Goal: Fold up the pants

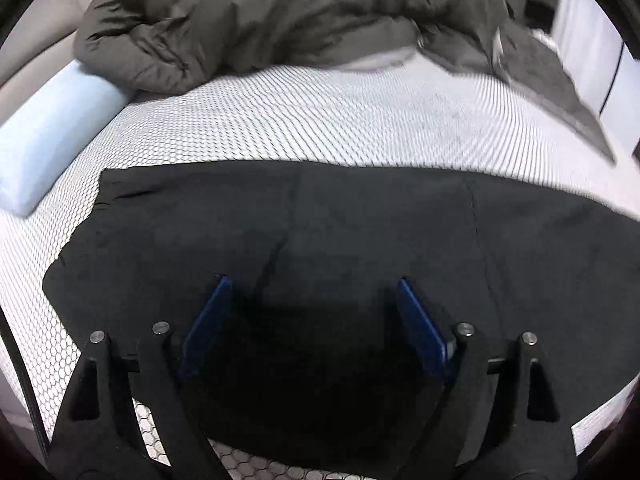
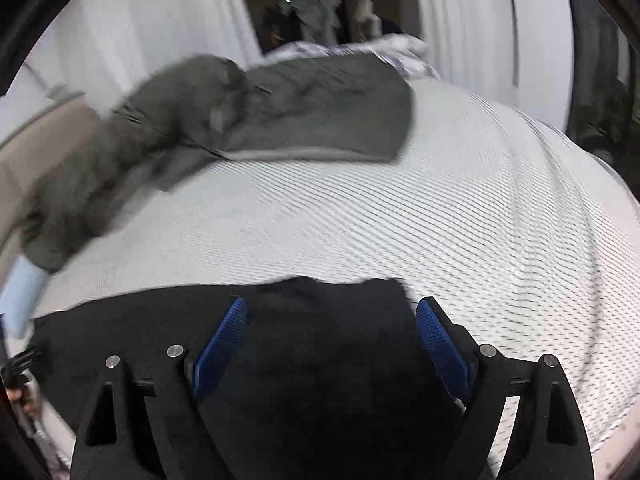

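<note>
Black pants (image 1: 320,232) lie flat across the near part of a bed with a white honeycomb-patterned cover (image 1: 320,120). My left gripper (image 1: 314,284) is open above the pants, its blue pads (image 1: 208,320) wide apart, nothing between them. In the right wrist view the pants (image 2: 320,340) end at a ragged edge near the right. My right gripper (image 2: 332,306) is open over that end, its blue pads (image 2: 440,340) apart and empty.
A crumpled grey duvet (image 1: 280,20) lies along the far side of the bed; it also shows in the right wrist view (image 2: 240,120). A pale blue pillow (image 1: 48,136) lies at the left. White curtains (image 2: 480,20) stand beyond the bed.
</note>
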